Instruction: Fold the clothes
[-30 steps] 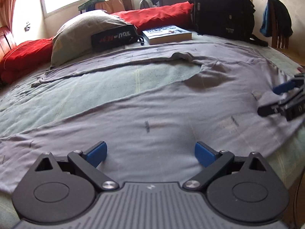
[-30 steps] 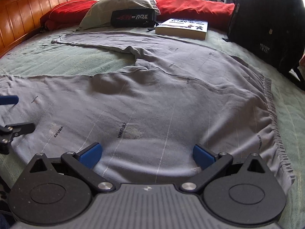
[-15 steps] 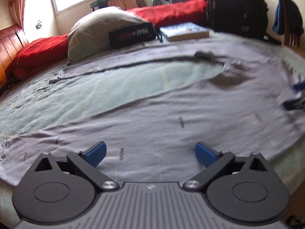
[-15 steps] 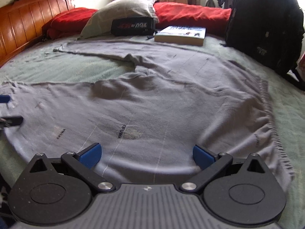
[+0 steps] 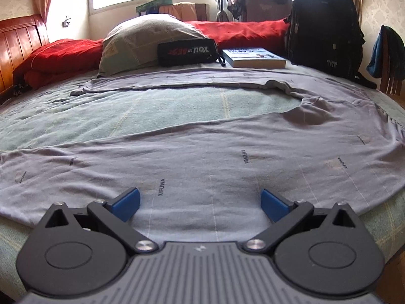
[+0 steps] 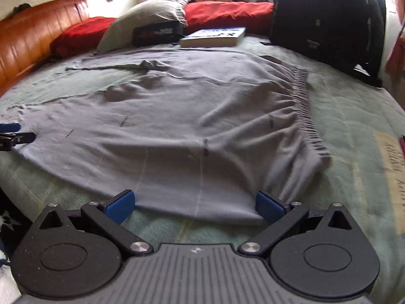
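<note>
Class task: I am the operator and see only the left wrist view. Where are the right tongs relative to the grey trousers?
Observer: The right tongs are open over the near edge of the trousers, close to the waistband, gripping nothing.
Operator: Is that waistband flat?
Observer: No, its elastic is gathered in ridges, and the cloth bunches near its close end.
Operator: Do my tongs show there?
Observer: Yes, the left tongs appear at the far left edge, beside the near trouser leg.
</note>
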The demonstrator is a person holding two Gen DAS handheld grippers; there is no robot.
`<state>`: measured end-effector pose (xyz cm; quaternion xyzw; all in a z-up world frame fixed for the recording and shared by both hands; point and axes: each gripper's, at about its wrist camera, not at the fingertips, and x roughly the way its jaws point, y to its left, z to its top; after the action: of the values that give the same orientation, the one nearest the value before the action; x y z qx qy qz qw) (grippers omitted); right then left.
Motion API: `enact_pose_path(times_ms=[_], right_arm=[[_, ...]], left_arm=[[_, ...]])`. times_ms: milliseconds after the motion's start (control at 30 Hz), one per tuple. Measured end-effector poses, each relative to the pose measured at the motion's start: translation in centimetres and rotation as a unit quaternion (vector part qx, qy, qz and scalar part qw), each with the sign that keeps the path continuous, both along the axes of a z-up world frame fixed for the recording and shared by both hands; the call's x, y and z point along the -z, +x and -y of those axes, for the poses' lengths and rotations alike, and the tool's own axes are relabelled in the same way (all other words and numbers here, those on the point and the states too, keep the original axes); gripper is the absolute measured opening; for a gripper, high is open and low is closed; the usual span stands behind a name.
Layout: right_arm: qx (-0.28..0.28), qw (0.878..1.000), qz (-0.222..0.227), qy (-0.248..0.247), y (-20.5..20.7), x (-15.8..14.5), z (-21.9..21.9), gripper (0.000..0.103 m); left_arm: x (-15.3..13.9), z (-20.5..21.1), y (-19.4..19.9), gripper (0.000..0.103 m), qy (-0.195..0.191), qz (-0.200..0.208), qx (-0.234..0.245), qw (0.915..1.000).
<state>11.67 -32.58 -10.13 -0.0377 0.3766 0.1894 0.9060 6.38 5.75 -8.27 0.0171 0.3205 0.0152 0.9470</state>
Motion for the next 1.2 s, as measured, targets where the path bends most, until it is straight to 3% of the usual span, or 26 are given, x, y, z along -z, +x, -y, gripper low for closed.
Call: enact_pose_path(times_ms=[200, 300, 500, 600, 733, 867, 900, 1100, 1200], right_arm=[[0.008, 0.999, 0.031, 0.011, 2.6, -1.1, -2.1, 0.103], [0.049, 0.999, 0.005, 0.01, 4.3, 0.2, -1.2, 0.103], [0.073, 0.997, -0.004, 0.004, 2.2, 0.6, 1.8, 0.103], [0.089, 0.996, -0.006, 0.017, 2.1, -0.4, 1.3, 0.103], [0.07, 0.996, 0.039, 0.032, 2.5, -1.8, -0.7, 0.103], [0.071, 0.997, -0.002, 0.006, 4.0, 0.4, -2.7, 0.103], [0.072, 0.997, 0.007, -0.001, 3.6, 0.8, -3.0, 0.103], [0.072, 0.997, 0.018, 0.001, 3.0, 1.0, -3.0, 0.103], [0.075, 0.997, 0.022, -0.001, 2.9, 1.2, -3.1, 0.103]], left_arm=[[0.2, 0.0, -1.1, 0.101, 0.005, 0.015, 0.005, 0.9999], [0.0, 0.0, -1.4, 0.101, 0.012, 0.016, 0.003, 0.9998], [-0.3, 0.3, -1.8, 0.101, 0.022, 0.02, -0.003, 0.9996], [-0.4, 0.5, -2.0, 0.101, 0.029, 0.023, -0.004, 0.9993], [-0.7, 0.6, -2.2, 0.101, 0.032, 0.031, -0.005, 0.999], [-0.5, 0.2, -2.1, 0.101, 0.032, 0.038, -0.016, 0.9987], [-0.3, 0.0, -2.1, 0.101, 0.033, 0.035, -0.023, 0.9986], [-0.6, -2.1, -2.2, 0.101, -0.022, 0.004, -0.027, 0.9994], [-2.1, -3.9, -2.6, 0.101, -0.022, 0.03, -0.041, 0.9985]])
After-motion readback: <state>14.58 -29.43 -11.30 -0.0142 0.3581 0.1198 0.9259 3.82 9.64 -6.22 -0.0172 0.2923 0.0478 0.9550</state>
